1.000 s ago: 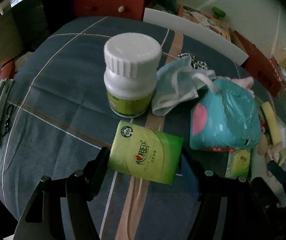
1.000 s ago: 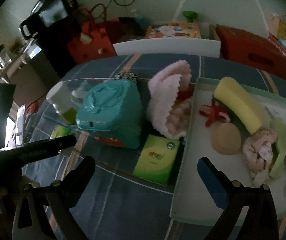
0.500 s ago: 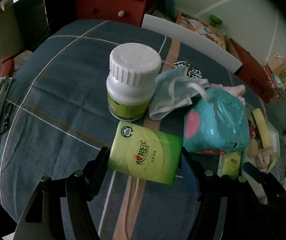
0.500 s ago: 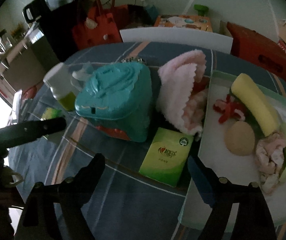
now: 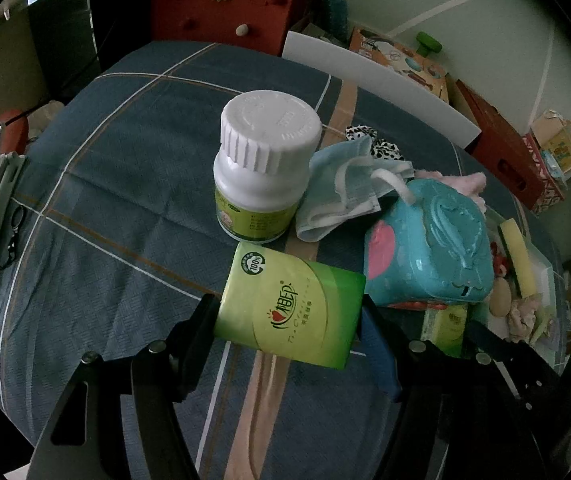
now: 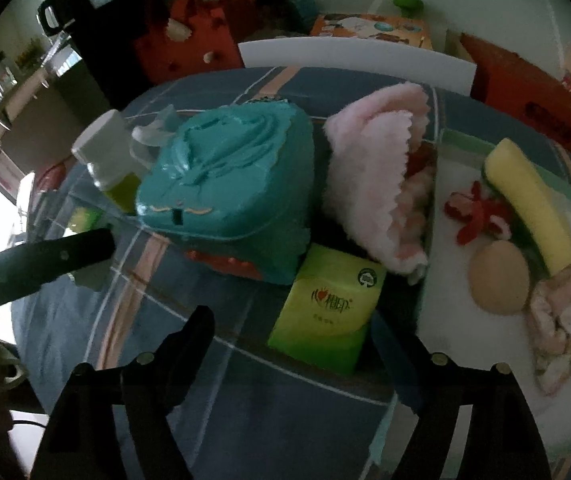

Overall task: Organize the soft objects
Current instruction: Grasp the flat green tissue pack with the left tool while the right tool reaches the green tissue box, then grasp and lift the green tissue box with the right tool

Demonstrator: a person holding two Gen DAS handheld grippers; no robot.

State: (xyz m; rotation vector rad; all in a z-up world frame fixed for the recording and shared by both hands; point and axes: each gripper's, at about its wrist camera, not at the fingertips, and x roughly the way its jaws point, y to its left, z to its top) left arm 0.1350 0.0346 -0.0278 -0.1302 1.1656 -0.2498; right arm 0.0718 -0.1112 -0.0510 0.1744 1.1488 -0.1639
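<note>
Two green tissue packs show: one (image 5: 289, 306) is pinched between the left gripper's (image 5: 288, 316) fingers above the tablecloth (image 5: 125, 184); another (image 6: 327, 308) lies by the teal case (image 6: 229, 184), between the right gripper's (image 6: 291, 330) closing, non-touching fingers, beside the tray (image 6: 437, 292).

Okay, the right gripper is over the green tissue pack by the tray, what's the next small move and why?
Probably shift the right gripper a little toward the tray and lower it. Its jaws have just been closing, yet the green tissue pack sits off-centre, near one finger and well clear of the other. The left gripper already holds its own pack.
</note>
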